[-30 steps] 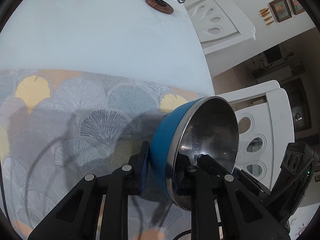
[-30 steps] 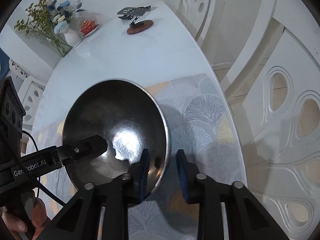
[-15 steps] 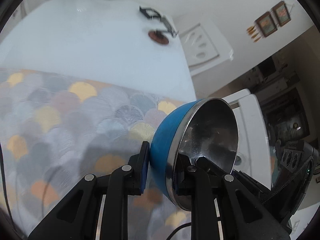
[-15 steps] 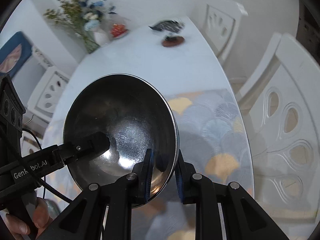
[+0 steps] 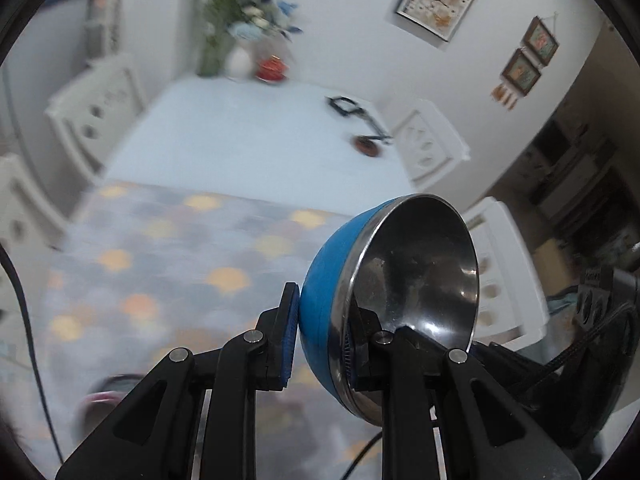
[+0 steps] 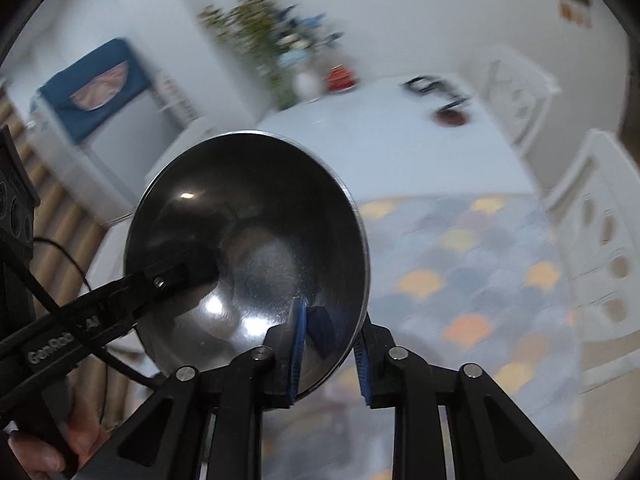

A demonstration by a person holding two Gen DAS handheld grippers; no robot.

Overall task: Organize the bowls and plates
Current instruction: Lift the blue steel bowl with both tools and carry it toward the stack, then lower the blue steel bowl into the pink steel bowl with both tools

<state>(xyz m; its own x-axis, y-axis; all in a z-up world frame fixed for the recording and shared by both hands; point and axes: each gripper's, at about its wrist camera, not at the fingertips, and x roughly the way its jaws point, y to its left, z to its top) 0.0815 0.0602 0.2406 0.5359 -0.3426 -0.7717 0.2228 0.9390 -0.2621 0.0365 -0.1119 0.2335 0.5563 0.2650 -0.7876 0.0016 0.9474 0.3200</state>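
bowl (image 5: 400,280) tilted; left gripper (image 5: 320,344) | right gripper (image 6: 330,348) both clamp rim

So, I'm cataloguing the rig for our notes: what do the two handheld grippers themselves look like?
Both are matte black with angular linkage fingers joined by silver pivot pins. The left gripper and right gripper carry blue ribbed pads on their fingertips. White GenRobot.AI lettering marks the left one's side, and a black cable trails from it.
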